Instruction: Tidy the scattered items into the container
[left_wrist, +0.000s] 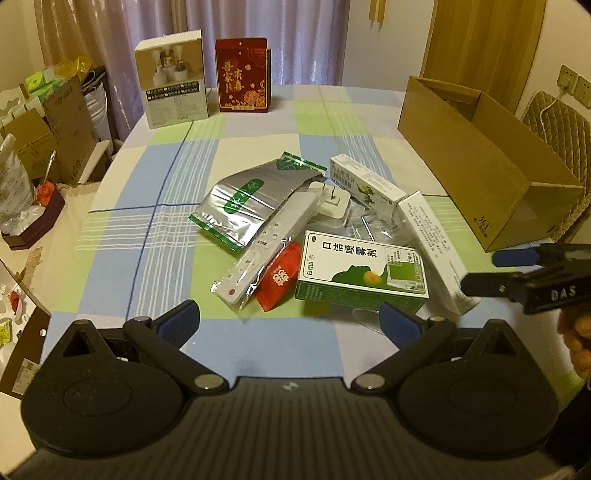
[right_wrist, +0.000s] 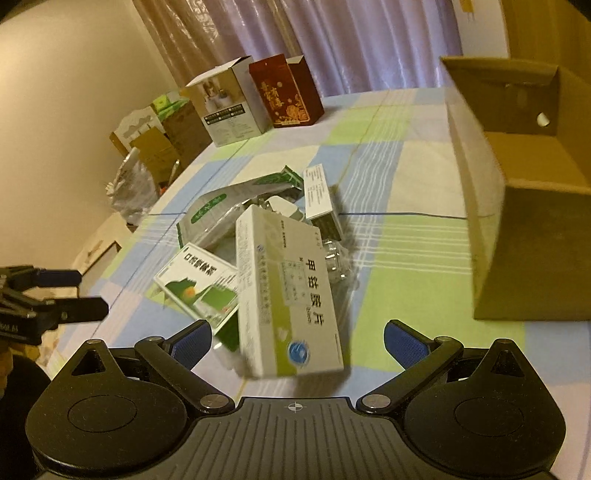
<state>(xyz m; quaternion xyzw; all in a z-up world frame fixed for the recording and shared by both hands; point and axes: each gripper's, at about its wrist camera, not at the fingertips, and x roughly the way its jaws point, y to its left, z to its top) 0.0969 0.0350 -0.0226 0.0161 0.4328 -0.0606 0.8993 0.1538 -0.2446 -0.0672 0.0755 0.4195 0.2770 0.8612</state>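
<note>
1. Scattered items sit in one pile mid-surface: foil pouch, bagged remote, red sachet, green spray box, white plug, ointment box, long white medicine box.
2. Cardboard container is open-topped at 2 o'clock of the pile, well apart from it; nothing from the pile is visibly inside, so the task looks barely started.
3. Left claw is spread wide and empty, hovering at the pile's 6 o'clock edge, near the spray box.
4. Right claw is also wide and empty; medicine box lies between its fingers, looks untouched (blurry) — likely lined up to grab it.
5. Medicine box leans on the spray box, so it may slip when pinched.
6. Checked surface also carries two upright boxes at 12 o'clock, not part of the pile.
</note>
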